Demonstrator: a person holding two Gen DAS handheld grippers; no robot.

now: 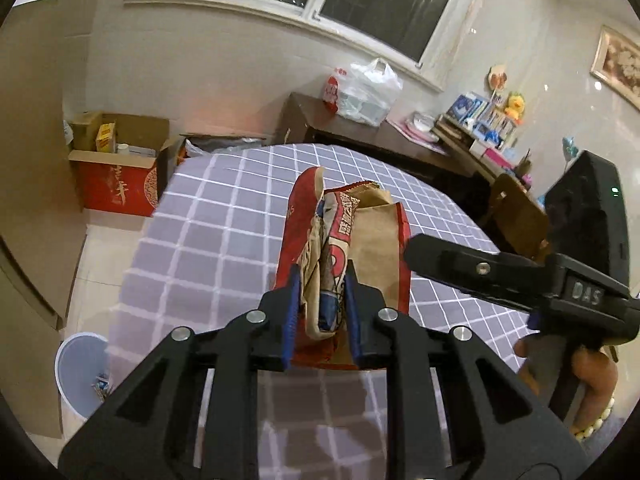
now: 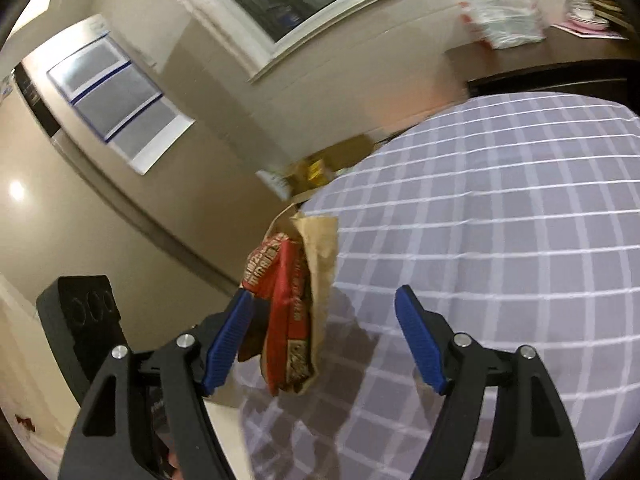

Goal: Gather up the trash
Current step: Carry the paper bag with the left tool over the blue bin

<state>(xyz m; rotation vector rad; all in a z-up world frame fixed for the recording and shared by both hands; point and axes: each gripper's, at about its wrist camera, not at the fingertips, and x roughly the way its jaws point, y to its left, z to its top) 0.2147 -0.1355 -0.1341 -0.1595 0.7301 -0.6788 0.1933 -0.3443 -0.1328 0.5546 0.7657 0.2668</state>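
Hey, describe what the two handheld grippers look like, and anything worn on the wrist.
Both are matte black plastic with triangular cut-outs and silver pivot bolts. The left gripper and right gripper carry ribbed blue finger pads. The right one's body bears raised lettering, and its hand wears a pale beaded bracelet. No cables or sleeves show.

Crumpled paper bag [image 1: 352, 248]; matt checked cloth tablecloth [image 1: 208, 240].

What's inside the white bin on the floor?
The white bin stands on the floor beside the checked table. A few small scraps with blue bits lie at the bottom. Its own wall hides the rest of the inside, so I cannot tell what else is there.
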